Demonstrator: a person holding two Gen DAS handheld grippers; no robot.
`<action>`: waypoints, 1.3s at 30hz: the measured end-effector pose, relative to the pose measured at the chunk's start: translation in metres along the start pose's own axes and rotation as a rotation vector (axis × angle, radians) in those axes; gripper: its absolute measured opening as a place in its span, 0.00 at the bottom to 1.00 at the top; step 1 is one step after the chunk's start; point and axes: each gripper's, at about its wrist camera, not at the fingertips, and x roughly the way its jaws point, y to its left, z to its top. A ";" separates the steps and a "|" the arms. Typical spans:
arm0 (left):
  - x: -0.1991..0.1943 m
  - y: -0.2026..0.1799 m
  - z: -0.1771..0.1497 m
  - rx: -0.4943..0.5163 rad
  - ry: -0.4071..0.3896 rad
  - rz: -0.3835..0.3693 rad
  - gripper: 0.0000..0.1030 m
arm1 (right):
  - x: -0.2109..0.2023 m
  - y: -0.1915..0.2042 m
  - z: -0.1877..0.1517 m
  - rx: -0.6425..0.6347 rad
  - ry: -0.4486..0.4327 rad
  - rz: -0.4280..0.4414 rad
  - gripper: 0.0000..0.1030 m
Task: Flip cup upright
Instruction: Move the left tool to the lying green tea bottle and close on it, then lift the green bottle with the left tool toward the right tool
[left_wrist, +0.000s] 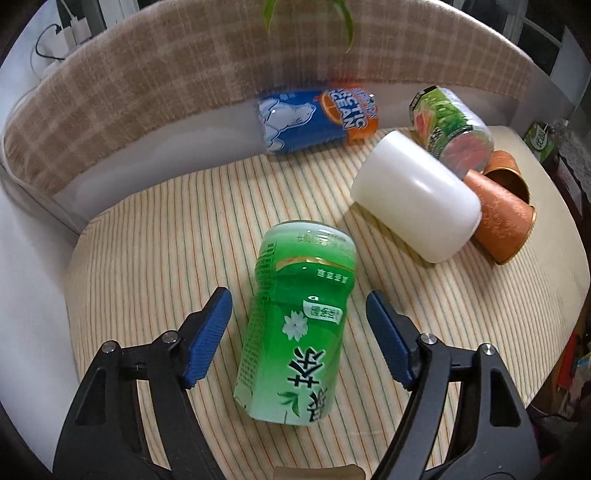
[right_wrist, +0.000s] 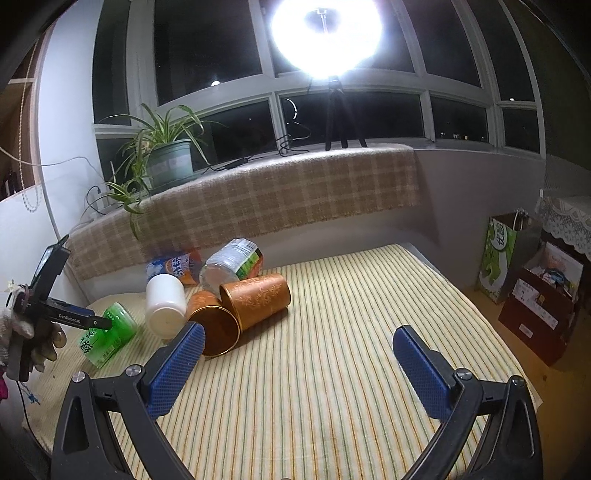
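Observation:
A green tea-label cup (left_wrist: 295, 325) lies on its side on the striped cloth (left_wrist: 184, 229), between the blue fingers of my left gripper (left_wrist: 299, 317). The jaws are open, with a gap on each side of the cup. The cup also shows in the right wrist view (right_wrist: 110, 332), with the left gripper (right_wrist: 88, 322) over it. My right gripper (right_wrist: 299, 354) is open and empty above the cloth (right_wrist: 332, 369). A white cup (left_wrist: 417, 199) (right_wrist: 166, 301) and two orange cups (left_wrist: 498, 218) (right_wrist: 255, 299) lie on their sides.
A blue and orange labelled cup (left_wrist: 314, 118) and a clear cup with a green label (left_wrist: 454, 125) lie at the back by the plaid-covered ledge (left_wrist: 147, 92). A potted plant (right_wrist: 166, 155) and a ring light on a tripod (right_wrist: 332, 110) stand on the sill. Bags and boxes (right_wrist: 535, 280) sit to the right.

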 end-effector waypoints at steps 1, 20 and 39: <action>0.003 0.000 0.000 0.000 0.007 -0.001 0.75 | 0.001 -0.001 0.000 0.004 0.004 0.000 1.00; 0.019 -0.004 -0.001 0.021 0.029 -0.020 0.61 | 0.007 -0.015 -0.001 0.073 0.029 -0.005 1.00; -0.039 -0.088 -0.039 0.257 -0.055 -0.102 0.61 | -0.004 -0.006 -0.004 0.040 0.032 0.031 1.00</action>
